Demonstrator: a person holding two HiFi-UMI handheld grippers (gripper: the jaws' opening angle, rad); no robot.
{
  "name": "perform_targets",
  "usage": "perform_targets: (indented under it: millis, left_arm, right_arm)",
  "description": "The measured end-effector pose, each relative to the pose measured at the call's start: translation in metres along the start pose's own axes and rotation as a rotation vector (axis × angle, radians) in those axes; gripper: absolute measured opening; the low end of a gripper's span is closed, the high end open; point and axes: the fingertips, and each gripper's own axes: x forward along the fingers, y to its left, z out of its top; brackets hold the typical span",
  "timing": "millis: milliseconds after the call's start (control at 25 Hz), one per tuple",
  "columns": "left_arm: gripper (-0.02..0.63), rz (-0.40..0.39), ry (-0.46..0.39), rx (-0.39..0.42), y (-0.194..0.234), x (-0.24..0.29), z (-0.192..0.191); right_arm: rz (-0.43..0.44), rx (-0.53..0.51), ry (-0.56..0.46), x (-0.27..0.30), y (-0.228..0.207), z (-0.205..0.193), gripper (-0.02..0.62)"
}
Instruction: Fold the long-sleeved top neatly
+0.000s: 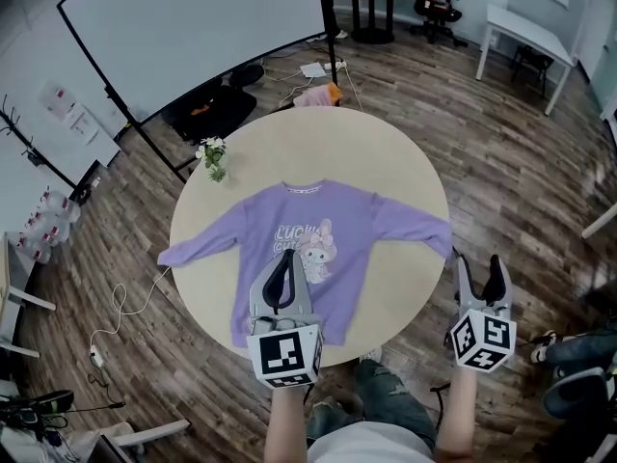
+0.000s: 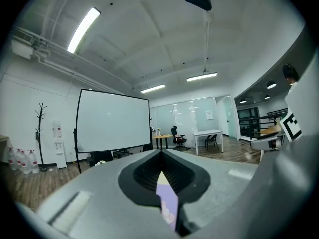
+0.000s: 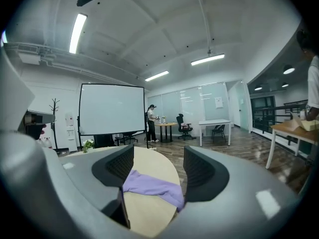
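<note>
On the round table (image 1: pixel 405 152) the long-sleeved top (image 1: pixel 308 239) lies flat with the print up, its collar at 12 o'clock and its hem at 6 o'clock, beside the person. Its sleeves stretch along the line from 9 to 3 o'clock. The cuff (image 1: pixel 439 237) of the 3 o'clock sleeve ends just ahead of the right gripper (image 1: pixel 478 261), at about its 11 o'clock. This gripper's jaws stand wide apart, and the cuff shows between them, not touched. The left gripper (image 1: pixel 283 257) hovers over the lower body of the top with its jaws together, holding nothing. I judge that the right gripper is the nearer one for a first sleeve fold.
</note>
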Motion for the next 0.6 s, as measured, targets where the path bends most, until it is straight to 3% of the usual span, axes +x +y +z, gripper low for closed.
perform_targets:
  millis: [600]
  left_arm:
    - [0.0,-0.044,0.105,-0.005,-0.041,0.104,-0.038]
  right_arm:
    - [-0.033,0.024,0.143,0.09,-0.05,-0.051,0.316]
